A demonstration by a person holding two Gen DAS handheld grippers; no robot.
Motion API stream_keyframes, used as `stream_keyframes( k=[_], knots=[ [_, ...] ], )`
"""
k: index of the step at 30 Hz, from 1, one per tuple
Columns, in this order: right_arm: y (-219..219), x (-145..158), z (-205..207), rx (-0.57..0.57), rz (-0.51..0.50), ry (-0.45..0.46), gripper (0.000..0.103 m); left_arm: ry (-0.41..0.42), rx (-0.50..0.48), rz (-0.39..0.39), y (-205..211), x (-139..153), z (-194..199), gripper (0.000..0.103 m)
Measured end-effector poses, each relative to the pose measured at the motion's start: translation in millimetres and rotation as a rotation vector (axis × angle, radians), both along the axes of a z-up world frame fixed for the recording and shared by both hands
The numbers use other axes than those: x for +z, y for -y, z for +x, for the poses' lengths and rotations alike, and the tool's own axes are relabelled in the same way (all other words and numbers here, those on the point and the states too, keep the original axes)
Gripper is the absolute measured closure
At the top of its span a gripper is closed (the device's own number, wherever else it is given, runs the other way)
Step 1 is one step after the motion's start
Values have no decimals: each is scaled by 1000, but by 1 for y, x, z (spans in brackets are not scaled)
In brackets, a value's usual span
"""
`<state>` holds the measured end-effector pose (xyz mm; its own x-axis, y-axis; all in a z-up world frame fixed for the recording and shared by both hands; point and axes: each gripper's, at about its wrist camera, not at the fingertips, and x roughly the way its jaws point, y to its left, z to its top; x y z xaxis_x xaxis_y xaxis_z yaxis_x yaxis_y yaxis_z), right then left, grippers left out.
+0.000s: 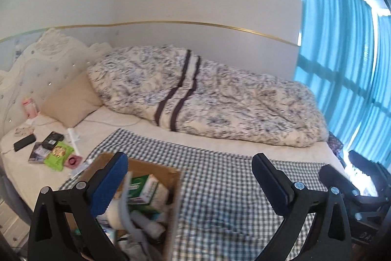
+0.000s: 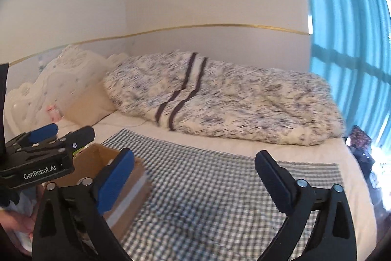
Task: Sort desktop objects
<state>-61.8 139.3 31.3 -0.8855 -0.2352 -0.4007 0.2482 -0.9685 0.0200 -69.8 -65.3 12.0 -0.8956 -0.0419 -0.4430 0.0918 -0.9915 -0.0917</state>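
At the far left of the bed (image 1: pixel 136 119), near the headboard (image 1: pixel 36 60), lay a loose cluster of small things: a pink bottle (image 1: pixel 29 107), a dark phone (image 1: pixel 24 142), a black box (image 1: pixel 52 139) and a green packet (image 1: pixel 58 155), all close together on the pale sheet. Just right of them a cardboard box (image 1: pixel 171 185) sat on the left edge of a checked cloth (image 1: pixel 232 177), filled with mixed items too blurred to tell apart, among them a white and green carton (image 1: pixel 149 187).

The left hand-held gripper (image 1: pixel 190 180) hovered above the box and cloth with its jaws spread wide, nothing between them; its blue-padded left finger overlapped the box's near corner in the left wrist view.

Behind, a beige pillow (image 1: pixel 70 102) leaned by the headboard, and a patterned quilt (image 1: pixel 207 99) lay rolled along the wall.

The right hand-held gripper (image 2: pixel 193 177) was likewise wide apart and empty, held over the bare checked cloth to the right of the box. At the far right hung a blue curtain (image 1: pixel 347 45).
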Motion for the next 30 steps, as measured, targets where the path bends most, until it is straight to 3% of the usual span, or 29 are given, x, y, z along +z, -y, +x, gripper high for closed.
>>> stream_keyframes(
  k=[7,13,30],
  knots=[
    [-52,10,14,-99,-17,-7,0,-17,-95,-41,-53,7,8,0],
    [-82,1,29,-158,7,19,0,-9,-129,-65,-86,2,17,0],
    [-111,-54,50,-200,2,88,0,30,-117,-106,-101,-32,33,0]
  ],
)
